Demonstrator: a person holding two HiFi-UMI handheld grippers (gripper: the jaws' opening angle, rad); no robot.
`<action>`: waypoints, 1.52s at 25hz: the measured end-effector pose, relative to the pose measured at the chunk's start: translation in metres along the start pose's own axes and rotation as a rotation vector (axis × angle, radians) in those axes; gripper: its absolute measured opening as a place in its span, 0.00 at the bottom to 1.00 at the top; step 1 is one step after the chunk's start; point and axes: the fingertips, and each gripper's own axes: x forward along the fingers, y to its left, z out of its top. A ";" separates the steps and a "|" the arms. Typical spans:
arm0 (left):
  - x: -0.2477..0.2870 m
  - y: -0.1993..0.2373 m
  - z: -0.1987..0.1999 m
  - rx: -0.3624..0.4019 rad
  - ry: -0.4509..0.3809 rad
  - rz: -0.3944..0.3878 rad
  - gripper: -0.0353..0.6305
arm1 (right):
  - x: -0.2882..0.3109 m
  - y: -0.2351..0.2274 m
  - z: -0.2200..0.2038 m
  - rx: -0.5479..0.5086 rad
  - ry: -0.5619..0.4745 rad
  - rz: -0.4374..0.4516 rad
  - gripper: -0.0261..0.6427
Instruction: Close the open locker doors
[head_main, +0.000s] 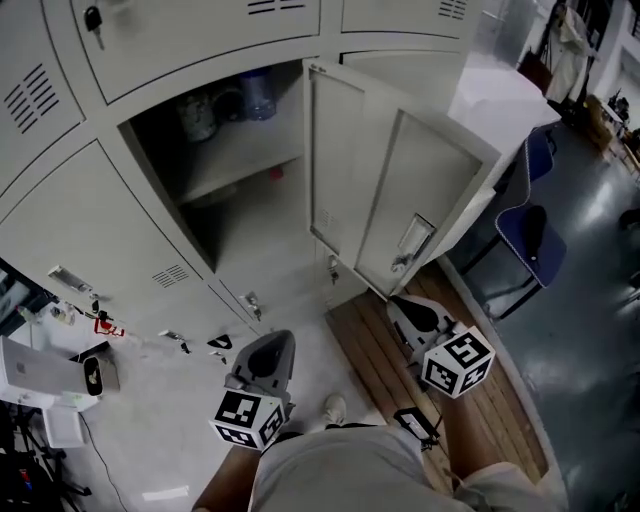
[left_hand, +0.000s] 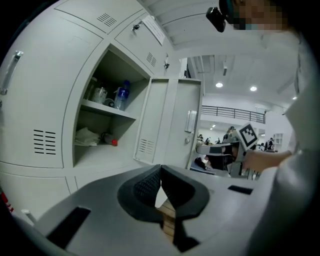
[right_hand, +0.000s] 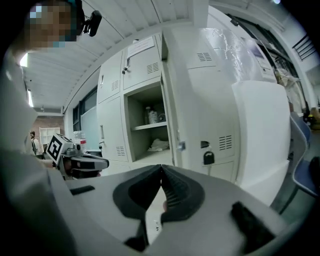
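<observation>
Left gripper (head_main: 266, 352) and right gripper (head_main: 413, 312), grey two-jaw tongs, are sitting pinched shut and empty at lower centre. The pale grey metal locker door (head_main: 400, 200) is hanging wide open mid-frame, untouched, so it's probably needing a push next.

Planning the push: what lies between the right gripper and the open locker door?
Nothing; the head view shows only bare wooden slats between right gripper and open locker door.

left gripper (head_main: 266, 358): grey, black jaws | right gripper (head_main: 418, 318): same | marker cubes (head_main: 457, 362): black-white | shirt (head_main: 340, 470): pale grey
</observation>
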 end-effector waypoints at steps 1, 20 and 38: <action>0.006 -0.006 0.000 0.002 -0.001 -0.007 0.08 | -0.005 -0.008 0.000 0.002 -0.004 -0.007 0.08; 0.039 -0.035 0.002 0.021 0.013 0.033 0.08 | 0.007 -0.093 -0.014 0.044 0.020 -0.017 0.08; 0.019 -0.017 0.002 0.011 0.007 0.091 0.08 | 0.031 -0.044 -0.028 0.027 0.063 0.105 0.08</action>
